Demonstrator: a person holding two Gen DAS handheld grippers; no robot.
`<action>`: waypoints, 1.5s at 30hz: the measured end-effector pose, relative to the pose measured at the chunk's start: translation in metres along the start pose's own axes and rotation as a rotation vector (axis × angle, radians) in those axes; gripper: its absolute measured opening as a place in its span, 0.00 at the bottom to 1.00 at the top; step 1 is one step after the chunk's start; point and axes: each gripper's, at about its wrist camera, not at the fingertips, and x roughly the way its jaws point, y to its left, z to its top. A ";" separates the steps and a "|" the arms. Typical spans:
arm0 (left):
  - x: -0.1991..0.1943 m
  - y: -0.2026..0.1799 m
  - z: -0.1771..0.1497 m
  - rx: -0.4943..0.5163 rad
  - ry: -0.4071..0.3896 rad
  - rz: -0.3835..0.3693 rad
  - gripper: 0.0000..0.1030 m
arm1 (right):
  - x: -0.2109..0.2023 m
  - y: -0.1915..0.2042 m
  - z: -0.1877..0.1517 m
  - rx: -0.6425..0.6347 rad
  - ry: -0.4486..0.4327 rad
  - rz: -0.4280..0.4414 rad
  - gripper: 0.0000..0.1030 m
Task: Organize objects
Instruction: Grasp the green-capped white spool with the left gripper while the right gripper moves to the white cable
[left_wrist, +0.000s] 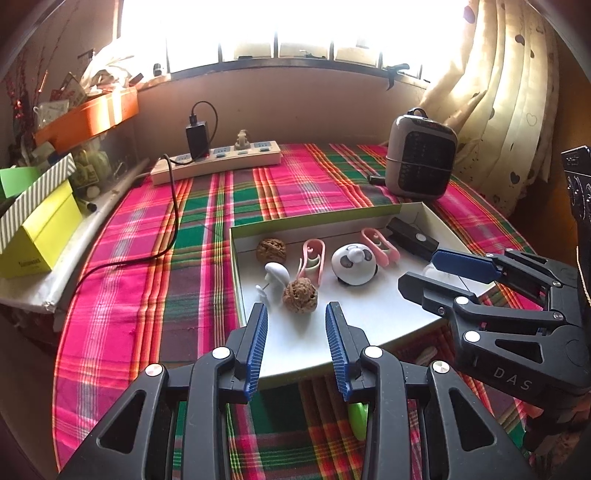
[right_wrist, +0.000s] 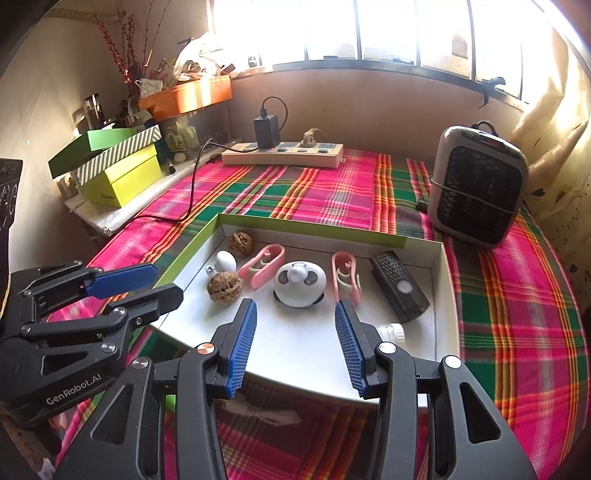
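A white box lid with a green rim (left_wrist: 314, 218) (right_wrist: 310, 223) lies on the plaid cloth. In it are two walnuts (left_wrist: 300, 295) (right_wrist: 224, 287), a white mushroom-shaped piece (left_wrist: 277, 275) (right_wrist: 226, 261), two pink clips (left_wrist: 313, 260) (right_wrist: 262, 264), a panda toy (left_wrist: 354, 264) (right_wrist: 300, 283), a black remote (left_wrist: 412, 236) (right_wrist: 399, 285) and a small white bottle (right_wrist: 392, 331). My left gripper (left_wrist: 297, 349) is open and empty over the lid's near left part. My right gripper (right_wrist: 295, 347) is open and empty over the lid's near middle.
A power strip with a black charger (left_wrist: 218, 160) (right_wrist: 282, 151) lies at the back. A small heater (left_wrist: 421, 157) (right_wrist: 480, 184) stands at the back right. Stacked boxes (left_wrist: 37, 221) (right_wrist: 114, 166) sit at the left. A green object (left_wrist: 357, 419) lies under my left gripper.
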 end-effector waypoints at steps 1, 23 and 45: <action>-0.001 -0.001 -0.001 0.004 -0.003 0.000 0.30 | -0.002 0.000 -0.001 0.002 -0.003 0.000 0.44; -0.013 -0.014 -0.038 -0.018 0.074 -0.131 0.41 | -0.034 -0.017 -0.039 0.049 -0.019 -0.018 0.48; -0.012 -0.044 -0.045 0.015 0.107 -0.147 0.44 | -0.039 -0.035 -0.057 0.097 -0.007 -0.004 0.49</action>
